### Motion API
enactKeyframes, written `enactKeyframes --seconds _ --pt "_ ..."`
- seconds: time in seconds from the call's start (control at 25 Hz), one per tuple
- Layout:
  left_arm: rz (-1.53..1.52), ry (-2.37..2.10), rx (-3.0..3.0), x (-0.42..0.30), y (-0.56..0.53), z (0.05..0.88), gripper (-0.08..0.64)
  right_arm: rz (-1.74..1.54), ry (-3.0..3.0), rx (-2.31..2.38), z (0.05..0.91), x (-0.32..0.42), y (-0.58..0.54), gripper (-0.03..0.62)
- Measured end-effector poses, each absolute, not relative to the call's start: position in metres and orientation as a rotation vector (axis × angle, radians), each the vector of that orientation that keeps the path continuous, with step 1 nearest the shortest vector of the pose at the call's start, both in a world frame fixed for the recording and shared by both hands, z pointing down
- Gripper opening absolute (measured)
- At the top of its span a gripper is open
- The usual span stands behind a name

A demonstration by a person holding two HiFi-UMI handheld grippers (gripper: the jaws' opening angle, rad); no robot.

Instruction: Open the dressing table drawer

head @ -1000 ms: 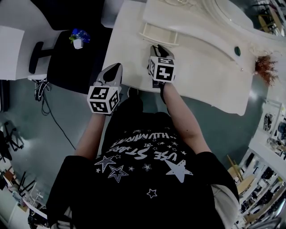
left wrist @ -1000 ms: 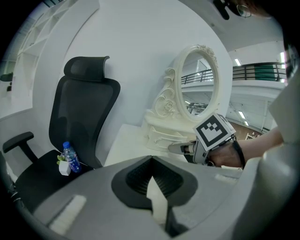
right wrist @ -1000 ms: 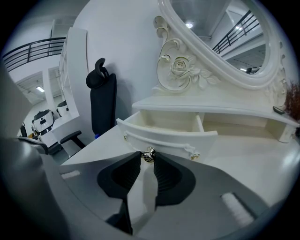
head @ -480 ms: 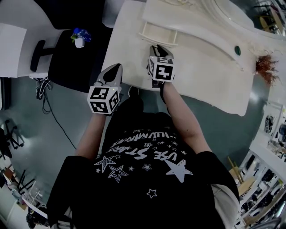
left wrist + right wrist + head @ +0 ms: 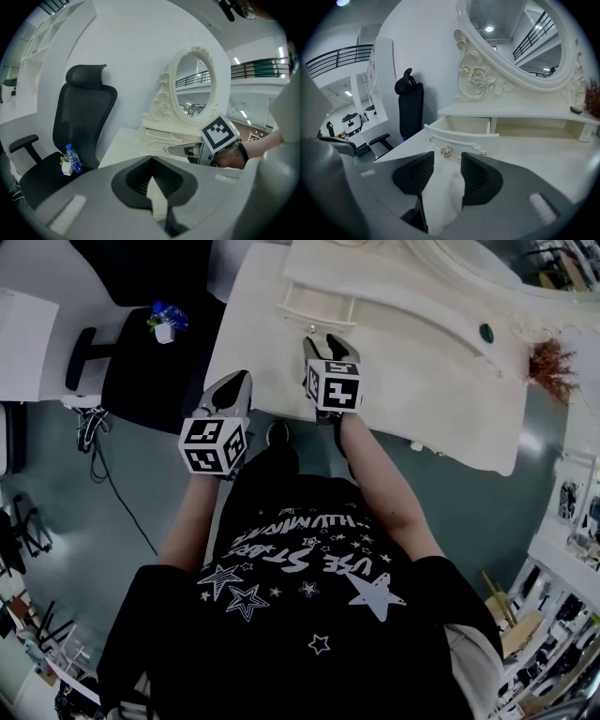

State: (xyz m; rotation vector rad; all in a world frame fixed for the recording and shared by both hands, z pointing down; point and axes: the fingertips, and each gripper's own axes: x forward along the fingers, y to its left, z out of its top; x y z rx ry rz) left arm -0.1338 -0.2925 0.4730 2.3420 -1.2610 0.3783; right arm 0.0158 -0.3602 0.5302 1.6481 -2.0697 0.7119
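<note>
The white dressing table (image 5: 441, 390) fills the top of the head view. Its small left drawer (image 5: 317, 307) (image 5: 461, 130) stands pulled out, with an empty inside and a crystal knob (image 5: 447, 151) on its front. My right gripper (image 5: 319, 339) (image 5: 446, 169) hovers over the tabletop just in front of that drawer. It is open, with the knob a little beyond the gap and nothing between the pads. My left gripper (image 5: 234, 387) (image 5: 151, 164) hangs off the table's left front edge, shut and empty. From the left gripper view I see the right gripper (image 5: 180, 151) pointing at the drawer.
A black office chair (image 5: 155, 362) (image 5: 82, 117) stands left of the table, with a blue water bottle (image 5: 71, 158) and a small pot on its seat. An ornate oval mirror (image 5: 520, 42) rises behind the drawer shelf. A dried plant (image 5: 553, 371) sits at the table's right end.
The head view has shifted slightly, so the table sits a little further left. Both grippers stay roughly where they were, and the drawer stays open.
</note>
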Motion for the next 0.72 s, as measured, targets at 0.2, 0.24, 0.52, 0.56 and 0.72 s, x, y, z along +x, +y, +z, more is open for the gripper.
enactKeyframes --seconds 0.2,0.24,0.52,0.56,0.72 --pt "0.354 -1.299 2.363 -0.120 -0.274 0.458 0.002 0.689 -2.108 1.676 0.510 0.040 -0.336 0.204" --pt "0.350 -1.307 2.368 -0.117 -0.268 0.455 0.002 0.682 -2.119 1.685 0.505 0.045 -0.330 0.202" --pt "0.310 -1.356 2.394 -0.090 -0.218 0.436 0.002 0.623 -2.186 1.739 0.467 0.087 -0.279 0.159" --pt "0.302 -1.363 2.397 -0.085 -0.210 0.434 0.002 0.615 -2.193 1.746 0.463 0.094 -0.270 0.149" --pt "0.277 -1.391 2.410 -0.064 -0.175 0.428 0.002 0.582 -2.226 1.764 0.450 0.123 -0.228 0.094"
